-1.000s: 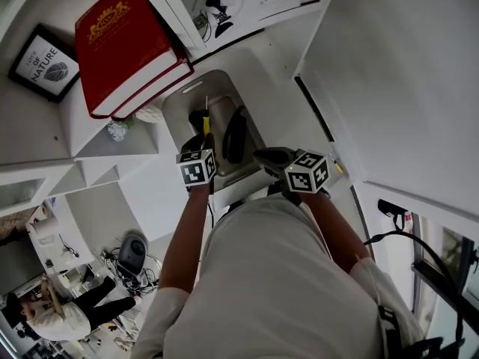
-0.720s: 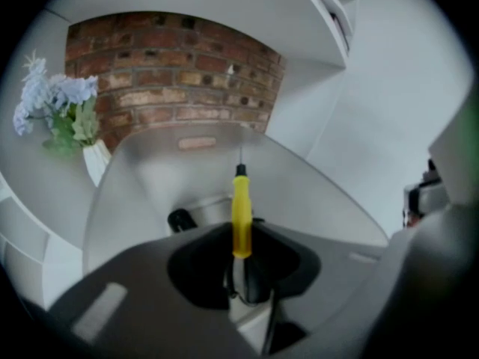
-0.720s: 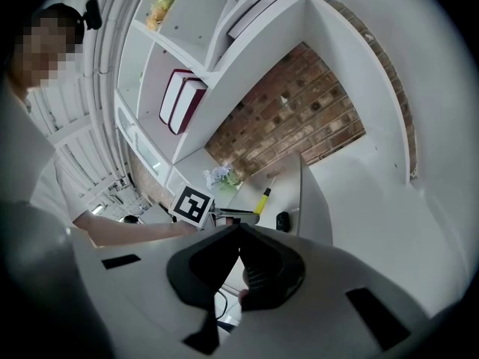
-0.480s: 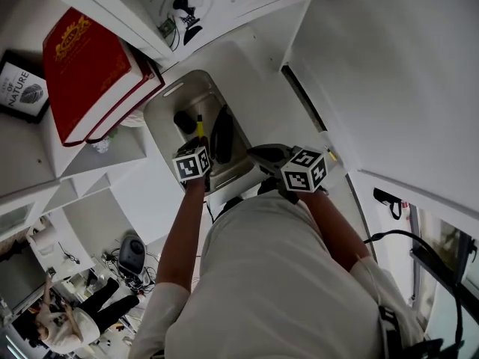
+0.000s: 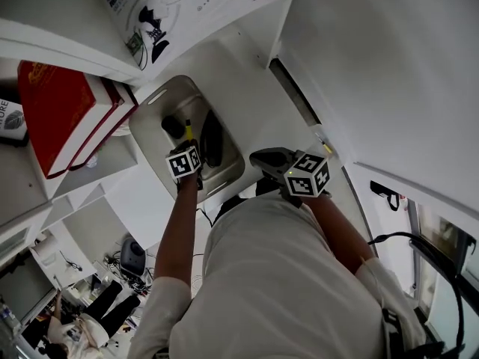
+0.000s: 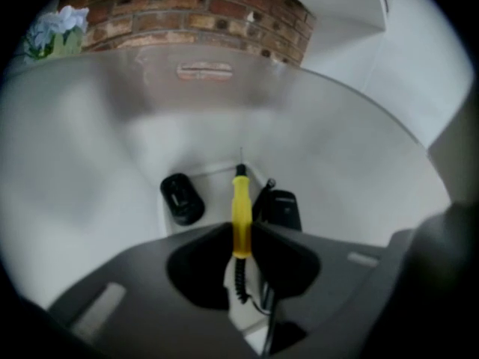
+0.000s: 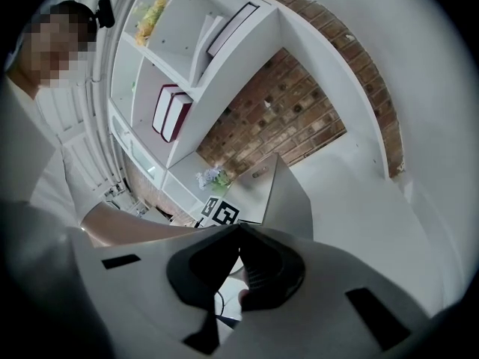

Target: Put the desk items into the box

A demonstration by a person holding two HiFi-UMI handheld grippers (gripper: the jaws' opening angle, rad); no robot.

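An open grey box (image 5: pixel 153 107) stands on the white desk, holding a small black item (image 5: pixel 174 126) and a longer black item (image 5: pixel 212 139). My left gripper (image 5: pixel 190 144) reaches down into it, shut on a yellow-handled screwdriver (image 5: pixel 188 129). In the left gripper view the screwdriver (image 6: pixel 240 212) is pinched between the jaws of the left gripper (image 6: pixel 241 229), tip pointing at the box floor between the small black item (image 6: pixel 182 198) and the other black item (image 6: pixel 283 208). My right gripper (image 5: pixel 260 156) hovers beside the box's near right corner; its jaw tips meet (image 7: pixel 239 227), with nothing seen between them.
Two red books (image 5: pixel 63 122) lie on a white shelf left of the box. A white book with a chess figure (image 5: pixel 161 13) stands behind it. Pale flowers (image 6: pixel 56 32) and a brick wall (image 6: pixel 202 6) lie beyond the box rim. A person (image 5: pixel 82 327) is far below.
My left gripper has sunk into the box with the screwdriver. The right gripper has shifted a little beside the box. The head view has swung, so shelf and books slid left.
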